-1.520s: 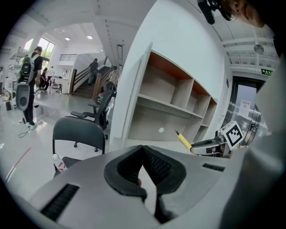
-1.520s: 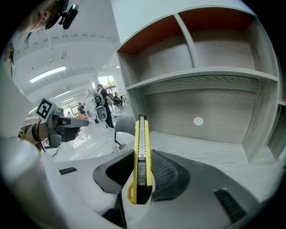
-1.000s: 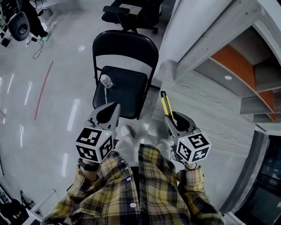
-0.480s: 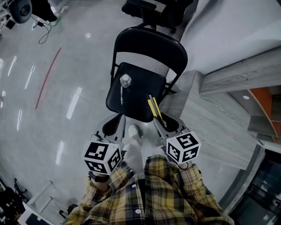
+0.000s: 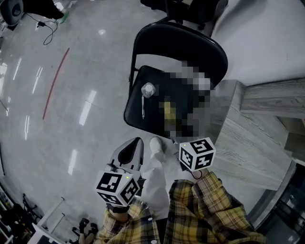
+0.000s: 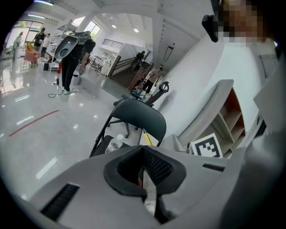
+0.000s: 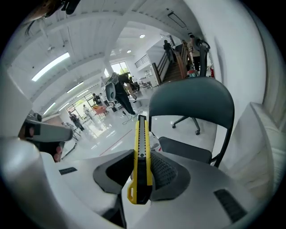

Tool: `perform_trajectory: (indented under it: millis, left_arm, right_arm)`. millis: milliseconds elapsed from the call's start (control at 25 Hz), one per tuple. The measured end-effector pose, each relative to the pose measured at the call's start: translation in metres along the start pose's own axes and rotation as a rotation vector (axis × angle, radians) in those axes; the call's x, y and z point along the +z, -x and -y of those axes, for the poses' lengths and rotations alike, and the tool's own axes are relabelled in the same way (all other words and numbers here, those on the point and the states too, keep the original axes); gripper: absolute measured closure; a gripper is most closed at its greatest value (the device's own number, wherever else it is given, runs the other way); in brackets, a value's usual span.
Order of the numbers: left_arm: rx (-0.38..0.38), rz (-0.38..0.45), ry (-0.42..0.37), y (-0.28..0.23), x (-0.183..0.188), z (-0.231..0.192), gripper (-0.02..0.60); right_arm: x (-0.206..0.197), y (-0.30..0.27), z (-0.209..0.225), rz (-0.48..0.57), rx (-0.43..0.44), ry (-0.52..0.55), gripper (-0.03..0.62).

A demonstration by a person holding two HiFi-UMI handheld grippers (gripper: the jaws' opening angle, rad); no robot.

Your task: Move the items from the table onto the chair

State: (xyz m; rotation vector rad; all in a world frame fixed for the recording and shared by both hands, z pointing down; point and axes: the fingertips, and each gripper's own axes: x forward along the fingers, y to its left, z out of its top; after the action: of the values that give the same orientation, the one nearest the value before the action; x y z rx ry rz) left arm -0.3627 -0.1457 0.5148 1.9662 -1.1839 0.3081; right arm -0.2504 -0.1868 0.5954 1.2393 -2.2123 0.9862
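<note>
A black folding chair point(image 5: 178, 52) stands ahead of me. On its seat point(image 5: 138, 112) are a clear water bottle point(image 5: 148, 89) and a thin white stick point(image 5: 143, 107). My right gripper point(image 7: 142, 172) is shut on a yellow utility knife point(image 7: 141, 152) whose blade end points at the seat point(image 7: 185, 150). In the head view only its marker cube point(image 5: 197, 153) shows, and a mosaic patch hides its jaws. My left gripper point(image 5: 135, 143) hangs just short of the seat's front edge. Its jaws are shut with nothing between them point(image 6: 143, 154).
A grey wooden table point(image 5: 248, 138) stands at the right, close against the chair. A black office chair point(image 5: 190, 7) is behind the folding chair. A red line point(image 5: 55, 83) runs along the glossy floor on the left. My white shoe point(image 5: 156, 144) is by the seat's front.
The right gripper has carried the knife from beside the table to over the chair seat. The left gripper has dropped back to below the seat's front edge.
</note>
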Motion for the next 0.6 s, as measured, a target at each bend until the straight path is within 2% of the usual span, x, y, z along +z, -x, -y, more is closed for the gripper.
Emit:
perform_trajectory:
  millis: [240,600]
  left_arm:
    - [0.016,-0.03,0.02,-0.024,-0.025,-0.029,0.577]
    - [0.068,-0.125,0.055,-0.045,-0.091,-0.063,0.577]
  right_arm:
    - [-0.048,-0.071,0.038,-0.06,-0.085,-0.049,0.468]
    - [-0.146,-0.15,0.099,-0.197,-0.23,-0.075,0.468]
